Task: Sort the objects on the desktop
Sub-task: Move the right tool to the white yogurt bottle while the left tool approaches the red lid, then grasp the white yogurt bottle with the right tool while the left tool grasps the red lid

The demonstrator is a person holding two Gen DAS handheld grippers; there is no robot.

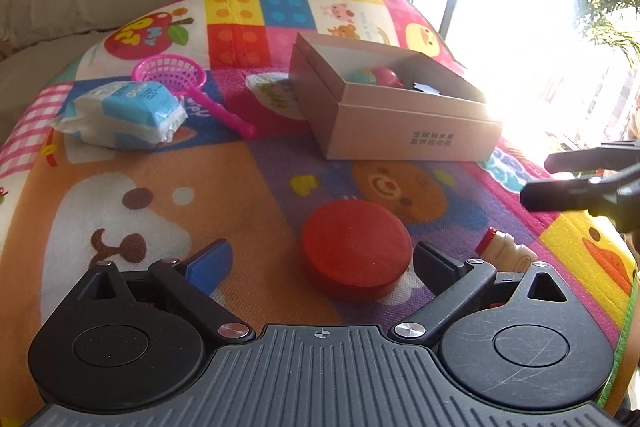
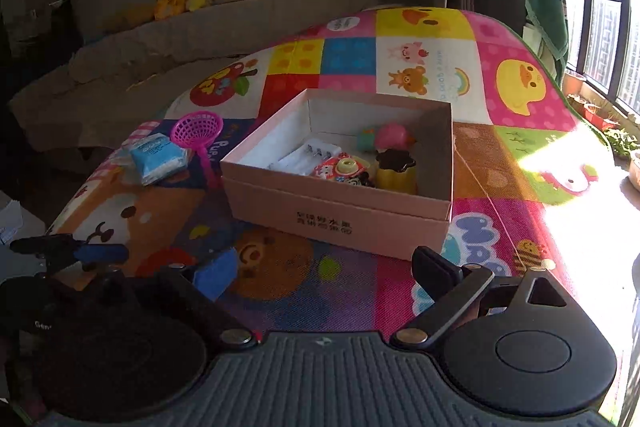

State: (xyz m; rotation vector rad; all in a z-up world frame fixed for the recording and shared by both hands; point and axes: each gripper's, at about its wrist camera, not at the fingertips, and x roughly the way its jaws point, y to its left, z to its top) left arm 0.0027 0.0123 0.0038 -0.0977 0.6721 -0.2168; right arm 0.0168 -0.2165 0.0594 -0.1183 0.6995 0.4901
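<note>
Lying flat, red disc sits between left gripper fingers spread apart; right gripper likewise, seemingly empty.

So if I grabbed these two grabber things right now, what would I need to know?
Left gripper: open, empty, jaws either side of the red disc without pressing it.
Right gripper: open, empty, facing the pink box.
Done: several toys and a white battery holder already lie in the box.
Left on the mat: red disc, small bottle, tissue pack, pink scoop.
</note>
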